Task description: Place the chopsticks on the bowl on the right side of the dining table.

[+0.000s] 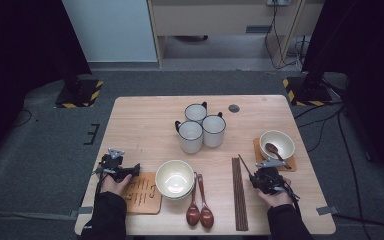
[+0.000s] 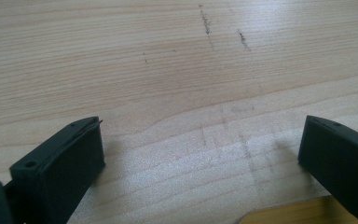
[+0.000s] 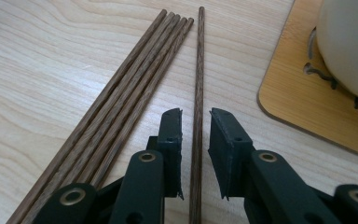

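One dark wooden chopstick lies apart from a bundle of several chopsticks on the light wood table. My right gripper straddles it, jaws narrowly open with a thin gap on each side. In the high view, the right gripper is near the front right, and the single chopstick angles up-left from it beside the bundle. My left gripper is wide open over bare table, with nothing between its jaws. It sits at the front left, beside a slotted wooden trivet.
Three white mugs stand mid-table. A cream bowl sits at front centre, with two wooden spoons to its right. Another bowl holding a spoon rests on a coaster, close to the right gripper.
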A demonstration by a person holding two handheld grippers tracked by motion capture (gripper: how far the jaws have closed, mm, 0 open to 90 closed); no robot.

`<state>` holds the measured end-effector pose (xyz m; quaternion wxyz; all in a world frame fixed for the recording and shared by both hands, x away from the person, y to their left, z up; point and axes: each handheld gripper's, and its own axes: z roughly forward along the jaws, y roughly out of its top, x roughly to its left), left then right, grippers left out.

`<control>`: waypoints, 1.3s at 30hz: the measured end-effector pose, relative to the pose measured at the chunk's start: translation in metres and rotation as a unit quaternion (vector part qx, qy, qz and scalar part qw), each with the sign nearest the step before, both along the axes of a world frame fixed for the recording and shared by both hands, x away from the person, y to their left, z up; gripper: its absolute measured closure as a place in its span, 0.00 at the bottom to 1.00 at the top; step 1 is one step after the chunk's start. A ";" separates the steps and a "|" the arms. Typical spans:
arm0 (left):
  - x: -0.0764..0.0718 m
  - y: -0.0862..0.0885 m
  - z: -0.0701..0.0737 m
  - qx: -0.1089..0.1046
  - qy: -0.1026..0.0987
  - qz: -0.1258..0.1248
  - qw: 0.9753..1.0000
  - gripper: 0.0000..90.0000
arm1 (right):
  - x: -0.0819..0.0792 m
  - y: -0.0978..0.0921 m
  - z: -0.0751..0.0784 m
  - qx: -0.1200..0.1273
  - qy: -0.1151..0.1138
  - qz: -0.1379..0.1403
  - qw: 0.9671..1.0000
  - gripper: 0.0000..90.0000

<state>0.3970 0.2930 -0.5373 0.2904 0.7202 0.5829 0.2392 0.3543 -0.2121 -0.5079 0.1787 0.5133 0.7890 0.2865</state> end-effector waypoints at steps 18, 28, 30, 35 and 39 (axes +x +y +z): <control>0.000 0.000 0.000 0.000 0.000 0.000 1.000 0.00 | -0.027 -0.019 0.004 0.023 -0.009 -0.011 1.000 0.76; 0.000 0.000 0.000 0.000 0.000 0.000 1.000 0.00 | -0.031 -0.021 -0.001 0.014 0.009 -0.009 1.000 0.78; 0.000 0.000 0.000 0.000 0.000 0.000 1.000 0.00 | -0.031 -0.020 -0.001 0.015 0.015 -0.010 1.000 0.78; 0.000 0.000 0.000 0.000 0.000 0.000 1.000 0.00 | -0.030 -0.020 -0.003 0.010 0.021 -0.007 1.000 0.80; 0.000 0.000 0.000 0.000 0.000 0.000 1.000 0.00 | -0.030 -0.020 -0.004 0.008 0.024 -0.009 1.000 0.83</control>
